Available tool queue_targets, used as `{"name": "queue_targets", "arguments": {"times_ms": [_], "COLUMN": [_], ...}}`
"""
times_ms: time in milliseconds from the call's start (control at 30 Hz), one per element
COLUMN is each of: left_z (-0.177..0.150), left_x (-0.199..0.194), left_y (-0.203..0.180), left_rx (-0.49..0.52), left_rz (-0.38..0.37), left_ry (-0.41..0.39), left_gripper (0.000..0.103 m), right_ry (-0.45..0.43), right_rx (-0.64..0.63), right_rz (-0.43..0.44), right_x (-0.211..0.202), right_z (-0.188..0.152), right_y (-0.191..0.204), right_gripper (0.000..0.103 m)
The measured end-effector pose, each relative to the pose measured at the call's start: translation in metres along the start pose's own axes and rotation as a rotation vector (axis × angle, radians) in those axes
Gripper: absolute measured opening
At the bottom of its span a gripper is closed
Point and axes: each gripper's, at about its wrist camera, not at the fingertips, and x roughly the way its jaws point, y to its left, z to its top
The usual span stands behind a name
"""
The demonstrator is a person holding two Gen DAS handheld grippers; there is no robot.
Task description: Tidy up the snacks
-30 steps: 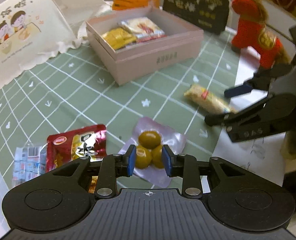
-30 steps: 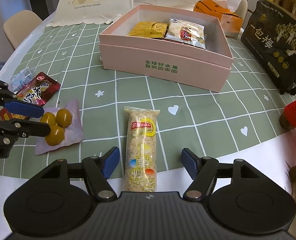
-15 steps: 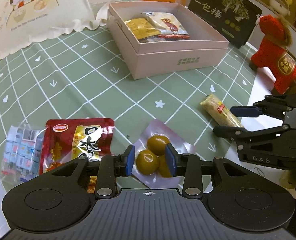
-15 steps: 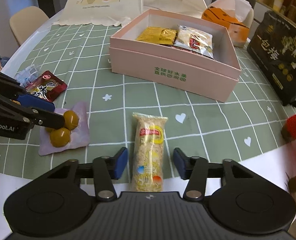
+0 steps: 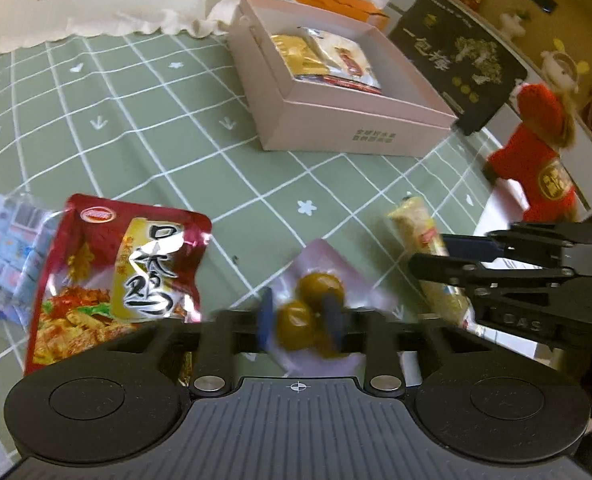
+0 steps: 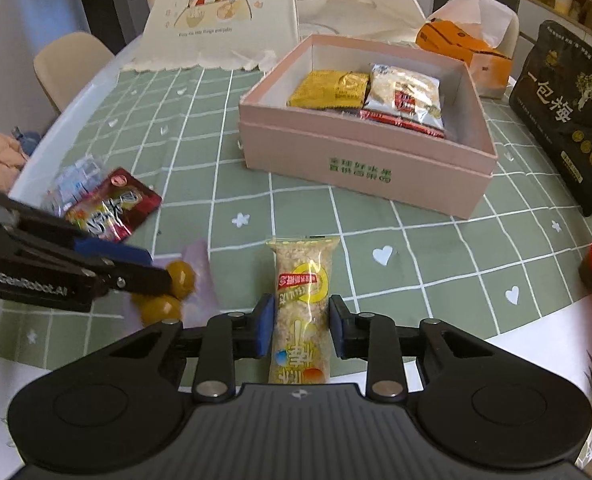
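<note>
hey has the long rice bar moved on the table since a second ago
No. In the right wrist view the rice bar lies by the same white heart on the tablecloth; the right gripper is closing its jaws around it.

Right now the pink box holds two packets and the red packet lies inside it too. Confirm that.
Wrong on the red packet: in the right wrist view it lies on the tablecloth, outside the pink box. The box does hold two packets.
</note>
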Motion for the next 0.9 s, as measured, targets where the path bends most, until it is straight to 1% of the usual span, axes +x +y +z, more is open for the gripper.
{"name": "queue_targets", "arguments": {"times_ms": [33, 67, 100, 167, 200, 267, 333, 400, 467, 500, 567, 600, 633, 667, 800, 867, 900], "left_z": [-0.001, -0.002, -0.002, 0.0, 0.001, 0.004, 0.007, 0.011, 0.011, 0.009, 0.002, -0.001, -0.002, -0.003, -0.002, -0.001, -0.001], "left_x": [-0.003, -0.007, -0.01, -0.012, -0.013, -0.017, -0.024, -0.027, -0.025, -0.024, -0.022, -0.019, -0.016, -0.012, 0.004, 0.012, 0.017], "left_y": [-0.002, -0.007, -0.013, -0.02, -0.021, -0.018, -0.014, -0.015, -0.021, -0.026, -0.037, -0.041, -0.044, -0.045, -0.048, -0.048, -0.048], "left_rx": [0.002, 0.033, 0.08, 0.129, 0.135, 0.115, 0.096, 0.135, 0.218, 0.287, 0.424, 0.484, 0.524, 0.551, 0.619, 0.656, 0.659], "left_rz": [0.011, 0.021, 0.042, 0.065, 0.06, 0.039, 0.019, -0.007, -0.015, 0.006, 0.062, 0.086, 0.095, 0.091, 0.058, 0.059, 0.061], "left_ry": [-0.023, -0.047, -0.066, -0.075, -0.075, -0.084, -0.094, -0.065, -0.007, 0.013, 0.026, 0.037, 0.053, 0.07, 0.128, 0.153, 0.175], "left_gripper": [0.016, 0.015, 0.015, 0.015, 0.014, 0.014, 0.014, 0.017, 0.019, 0.019, 0.021, 0.021, 0.021, 0.022, 0.025, 0.029, 0.031], "right_ry": [-0.007, -0.015, -0.025, -0.044, -0.053, -0.06, -0.068, -0.058, -0.029, -0.014, 0.013, 0.015, 0.009, 0.012, 0.023, 0.03, 0.035], "right_rx": [0.005, 0.009, 0.015, 0.029, 0.037, 0.039, 0.016, -0.006, -0.01, -0.009, -0.005, 0.001, 0.004, 0.001, -0.019, -0.024, -0.023], "right_rz": [0.002, 0.004, 0.005, 0.011, 0.013, 0.012, -0.005, -0.024, -0.026, -0.024, -0.024, -0.025, -0.022, -0.019, -0.02, -0.014, -0.01], "right_x": [-0.003, -0.007, -0.011, -0.02, -0.023, -0.028, -0.031, -0.029, -0.024, -0.021, -0.015, -0.014, -0.014, -0.014, -0.01, -0.008, -0.006], "right_z": [0.001, 0.002, 0.004, 0.008, 0.01, 0.013, 0.012, 0.008, 0.002, 0.0, -0.006, -0.008, -0.009, -0.009, -0.008, -0.009, -0.01], "right_y": [-0.001, -0.003, -0.005, -0.009, -0.012, -0.015, -0.015, -0.013, -0.011, -0.011, -0.01, -0.009, -0.009, -0.008, -0.004, -0.003, -0.003], "right_gripper": [0.029, 0.026, 0.019, 0.018, 0.018, 0.018, 0.019, 0.019, 0.019, 0.02, 0.021, 0.025, 0.033, 0.037, 0.037, 0.037, 0.037]}}
